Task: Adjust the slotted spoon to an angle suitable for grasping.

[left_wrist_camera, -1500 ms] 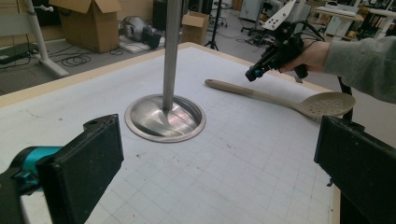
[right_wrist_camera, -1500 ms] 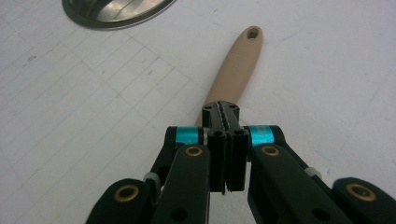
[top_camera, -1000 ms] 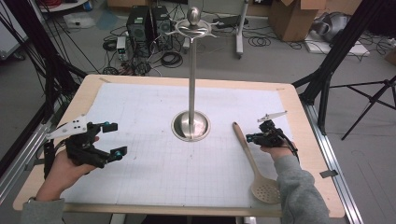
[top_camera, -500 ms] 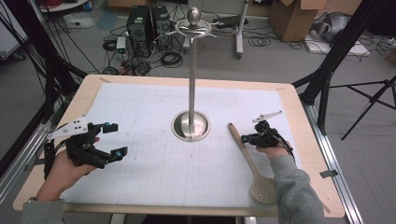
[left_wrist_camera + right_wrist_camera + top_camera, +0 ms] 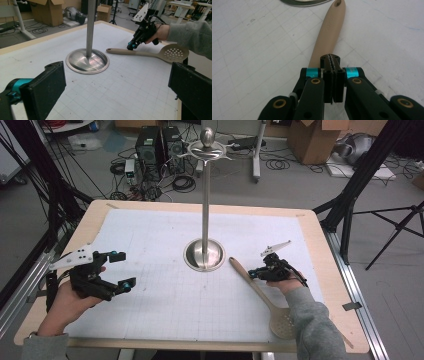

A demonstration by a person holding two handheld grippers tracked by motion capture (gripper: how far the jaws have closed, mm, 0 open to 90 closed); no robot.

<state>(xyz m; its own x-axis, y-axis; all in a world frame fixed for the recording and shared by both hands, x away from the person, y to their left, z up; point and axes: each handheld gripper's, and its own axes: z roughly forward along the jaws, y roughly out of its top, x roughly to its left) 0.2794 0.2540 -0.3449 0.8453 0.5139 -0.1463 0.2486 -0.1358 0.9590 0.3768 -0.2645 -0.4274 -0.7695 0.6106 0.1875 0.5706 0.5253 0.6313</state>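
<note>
The slotted spoon (image 5: pixel 264 297) lies flat on the bench (image 5: pixel 320 250) just right of the stand's base (image 5: pixel 205 255), right tongs (image 5: pixel 253 274) pressed together over its handle, empty, probably lining up a grip, while left tongs (image 5: pixel 120 269) wait wide apart, well left of the base

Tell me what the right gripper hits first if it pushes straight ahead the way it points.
Most likely the slotted spoon's handle: the shut right gripper points along it, just above.
</note>
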